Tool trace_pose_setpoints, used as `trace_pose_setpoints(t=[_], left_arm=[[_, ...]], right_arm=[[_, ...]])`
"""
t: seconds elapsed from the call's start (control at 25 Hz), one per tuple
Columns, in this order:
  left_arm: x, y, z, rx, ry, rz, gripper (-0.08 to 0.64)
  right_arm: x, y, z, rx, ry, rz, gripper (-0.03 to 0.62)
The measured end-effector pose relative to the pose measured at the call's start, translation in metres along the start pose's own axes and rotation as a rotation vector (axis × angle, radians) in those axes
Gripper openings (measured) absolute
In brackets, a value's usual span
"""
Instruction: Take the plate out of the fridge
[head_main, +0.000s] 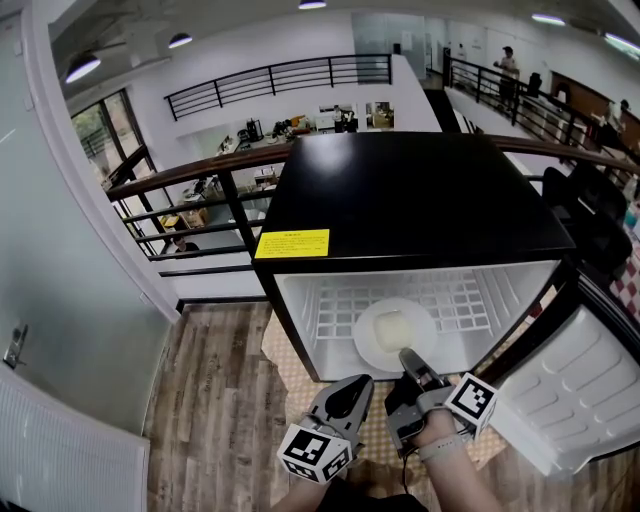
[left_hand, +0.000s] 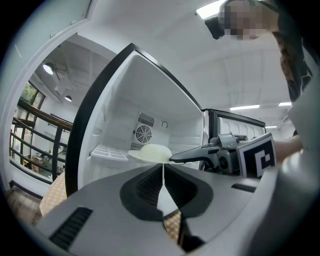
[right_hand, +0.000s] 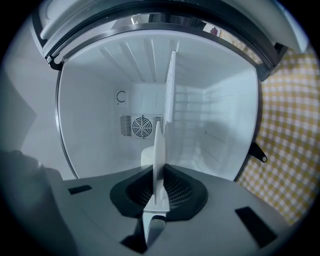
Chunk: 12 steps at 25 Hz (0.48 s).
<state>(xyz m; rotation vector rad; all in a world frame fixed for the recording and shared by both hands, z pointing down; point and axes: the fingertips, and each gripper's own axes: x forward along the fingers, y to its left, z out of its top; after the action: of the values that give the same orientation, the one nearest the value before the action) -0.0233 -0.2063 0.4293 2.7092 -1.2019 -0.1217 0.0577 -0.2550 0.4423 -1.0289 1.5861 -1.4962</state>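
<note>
White wire shelf (head_main: 470, 300) ahead: right gripper (head_main: 408, 356) pinches round white plate (head_main: 362, 338) by its near rim; one-edge hold could tip it. Left gripper (head_main: 356, 381) alongside, closed, empty.

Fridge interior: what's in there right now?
A white plate carrying a pale mound sits on the wire shelf, its near rim clamped by the right gripper. A fan vent shows on the back wall. The shelf beneath the plate is covered.

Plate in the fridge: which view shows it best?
Head view: the nearly whole plate lies on the shelf, right tongs clamped on its near rim. Left gripper view shows it side-on; right gripper view only its edge between the jaws.
</note>
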Motion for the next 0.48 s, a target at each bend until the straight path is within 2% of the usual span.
trace_pose_setpoints(t=[0.48], left_arm=[[-0.012, -0.010, -0.006, 0.009, 0.003, 0.035, 0.012]], right_arm=[[-0.027, -0.002, -0.002, -0.003, 0.016, 0.029, 0.055]])
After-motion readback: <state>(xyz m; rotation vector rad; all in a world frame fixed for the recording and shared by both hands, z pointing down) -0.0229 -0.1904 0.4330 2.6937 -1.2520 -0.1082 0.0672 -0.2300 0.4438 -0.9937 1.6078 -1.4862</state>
